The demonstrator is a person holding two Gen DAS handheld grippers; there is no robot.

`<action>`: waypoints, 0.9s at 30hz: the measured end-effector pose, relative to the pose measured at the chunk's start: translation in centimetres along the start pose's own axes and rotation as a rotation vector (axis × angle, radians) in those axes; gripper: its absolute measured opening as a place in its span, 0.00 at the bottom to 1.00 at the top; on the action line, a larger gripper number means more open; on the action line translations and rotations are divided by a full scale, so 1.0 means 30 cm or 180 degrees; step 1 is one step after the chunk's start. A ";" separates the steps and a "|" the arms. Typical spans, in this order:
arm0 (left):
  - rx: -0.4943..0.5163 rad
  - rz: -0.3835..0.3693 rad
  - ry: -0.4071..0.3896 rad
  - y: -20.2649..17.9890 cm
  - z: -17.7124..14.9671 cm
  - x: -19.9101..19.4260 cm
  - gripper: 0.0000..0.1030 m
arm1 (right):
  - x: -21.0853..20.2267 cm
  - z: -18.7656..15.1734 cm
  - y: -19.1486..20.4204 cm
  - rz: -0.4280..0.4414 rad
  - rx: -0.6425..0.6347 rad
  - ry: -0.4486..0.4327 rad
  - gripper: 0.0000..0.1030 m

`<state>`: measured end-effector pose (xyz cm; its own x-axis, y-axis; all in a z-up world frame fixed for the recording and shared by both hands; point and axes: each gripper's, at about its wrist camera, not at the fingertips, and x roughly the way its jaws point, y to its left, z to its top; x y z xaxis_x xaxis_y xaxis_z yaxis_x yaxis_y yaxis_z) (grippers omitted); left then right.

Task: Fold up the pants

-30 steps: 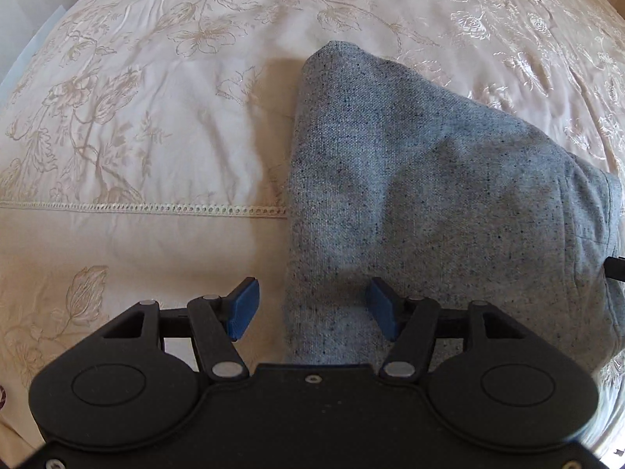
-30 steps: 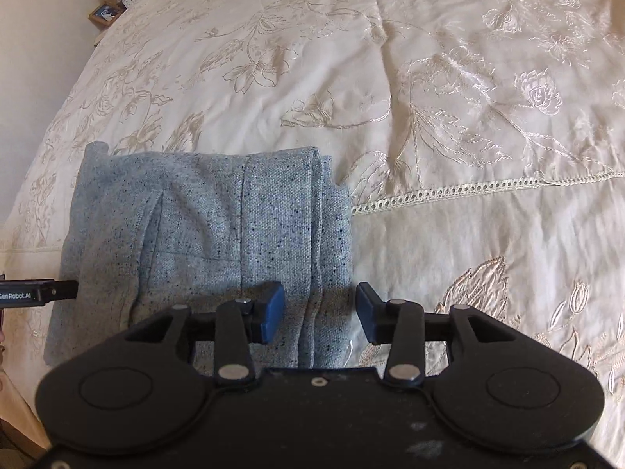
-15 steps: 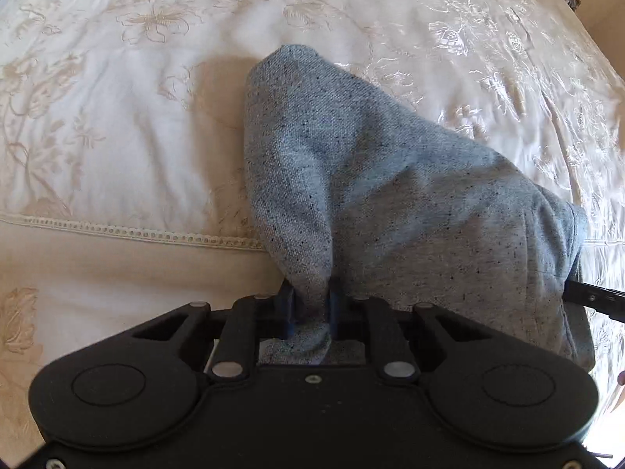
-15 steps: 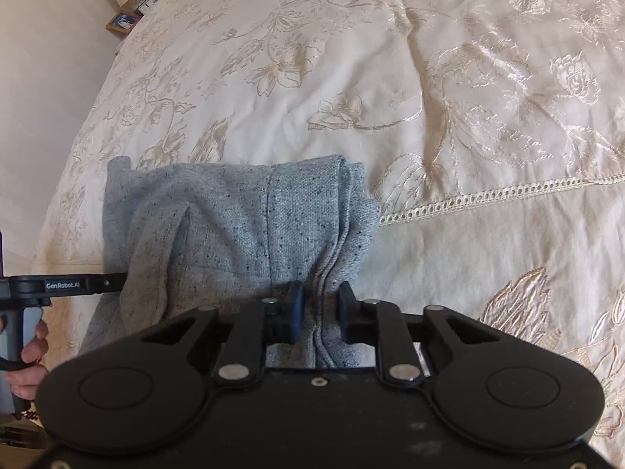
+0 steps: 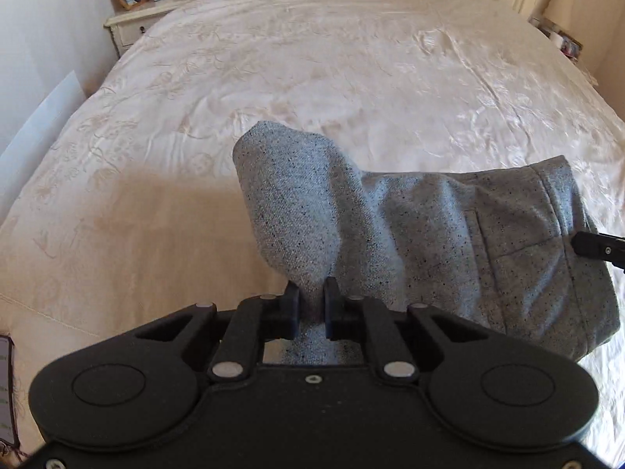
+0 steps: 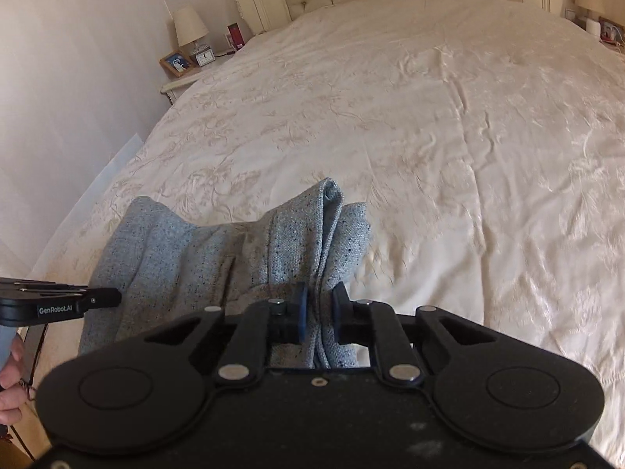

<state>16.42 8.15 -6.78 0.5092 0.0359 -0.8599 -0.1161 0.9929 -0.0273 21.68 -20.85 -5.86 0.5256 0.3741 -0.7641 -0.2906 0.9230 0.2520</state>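
Bedroom, cream embroidered bedspread (image 5: 351,78); grey pants (image 5: 449,234) already a compact multi-layer bundle, near edge raised off the bed; left gripper (image 5: 311,305) and right gripper (image 6: 319,312) each pinching a near corner; judged: final fold-over and laying flat remain.

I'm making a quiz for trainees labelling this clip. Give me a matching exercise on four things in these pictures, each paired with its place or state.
Things:
1. left claw
2. speckled grey knit pants
3. cream embroidered bedspread
4. wooden-framed photo

Places or states:
A. spread over the bed, under everything
B. shut on a bunched corner of fabric
C. on the nightstand beside the lamp
D. partly folded, pinched at both near corners

Pairs: 1-B, 2-D, 3-A, 4-C
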 end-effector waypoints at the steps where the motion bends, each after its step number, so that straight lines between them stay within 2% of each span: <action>1: 0.0003 0.0114 0.0051 0.013 0.023 0.041 0.30 | 0.043 0.031 0.003 -0.0007 -0.0040 0.0019 0.19; 3: -0.0062 0.0495 0.0197 0.045 0.047 0.135 0.31 | 0.161 0.076 0.000 -0.0156 -0.0060 0.0151 0.26; 4: -0.0147 0.0671 0.0246 0.066 0.048 0.169 0.27 | 0.224 0.088 -0.002 -0.0332 -0.0077 0.0229 0.26; 6: -0.0327 0.0805 0.0345 0.099 0.046 0.199 0.26 | 0.287 0.094 -0.003 -0.0587 -0.0136 0.0360 0.26; 7: -0.0441 0.0816 0.0381 0.111 0.044 0.189 0.26 | 0.285 0.094 -0.002 -0.0608 -0.0112 0.0372 0.26; 9: -0.0571 0.0736 0.0371 0.112 0.032 0.143 0.26 | 0.233 0.081 0.004 -0.0558 -0.0015 0.0358 0.26; 12: -0.0502 0.0787 0.0374 0.055 0.021 0.060 0.27 | 0.130 0.057 0.041 -0.0517 0.0025 0.0311 0.27; 16: -0.0465 0.0636 0.0341 -0.018 -0.008 -0.063 0.28 | -0.024 0.004 0.129 -0.0547 -0.0024 0.0180 0.29; 21: -0.0406 0.0593 0.0264 -0.107 -0.054 -0.203 0.28 | -0.176 -0.041 0.256 -0.0507 -0.0255 -0.0032 0.30; 27: -0.0457 0.0380 0.0281 -0.135 -0.087 -0.303 0.28 | -0.308 -0.065 0.361 -0.0404 -0.0356 -0.0141 0.31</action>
<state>10.04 3.51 -0.17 0.4086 0.1360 -0.9025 -0.2948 0.9555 0.0105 12.10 -14.47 2.77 0.5978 0.2611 -0.7579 -0.3056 0.9483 0.0857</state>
